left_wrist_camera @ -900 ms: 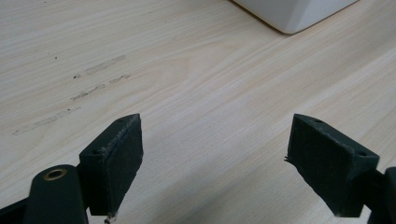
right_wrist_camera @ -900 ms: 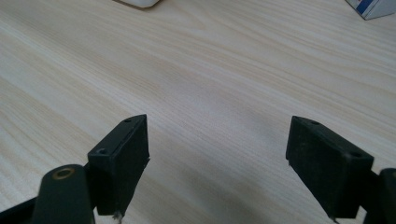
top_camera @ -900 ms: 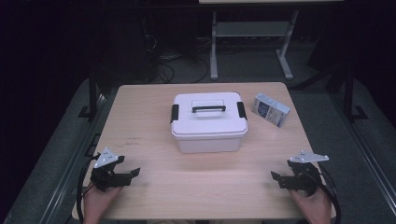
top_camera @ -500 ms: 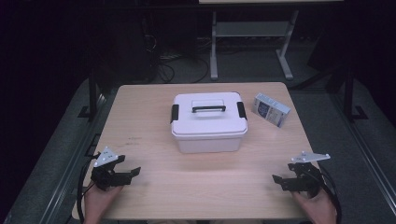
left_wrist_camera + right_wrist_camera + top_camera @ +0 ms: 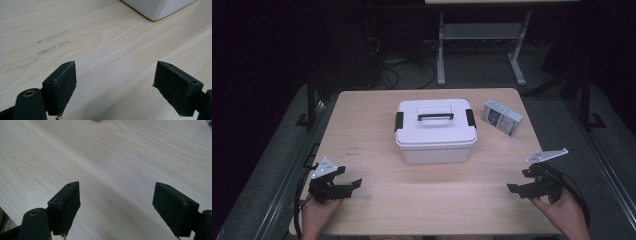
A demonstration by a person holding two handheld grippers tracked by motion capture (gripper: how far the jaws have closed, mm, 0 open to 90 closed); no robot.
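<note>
- High view: a pale wooden table [image 5: 377, 210] carries a white lidded storage box [image 5: 435, 131] near its middle, a little toward the far edge, with a black handle [image 5: 435, 116] on the lid and a black latch [image 5: 399, 121] at each end; a small blue and white carton [image 5: 502, 117] lies just beside the box, toward the far right corner, apart from it
- High view: the left gripper [image 5: 354, 184] sits by the near left corner and the right gripper [image 5: 514, 189] by the near right corner, each held in a hand, both well apart from the box – neither touches anything
- Left gripper view: the two black jaws stand wide apart with bare wood between them; a white corner of the box [image 5: 160, 8] shows at the top right, and faint scuff marks [image 5: 53, 36] cross the wood to the left
- Right gripper view: the jaws stand wide apart over bare wood grain, with nothing between them
- Likely risk: the box is closed with both latches down, so lifting the lid or handle before freeing them would probably drag the whole box across the table
- Likely risk: a right-hand reach toward the right latch passes near the carton and could knock it toward the far right edge – a wide approach looks safer
</note>
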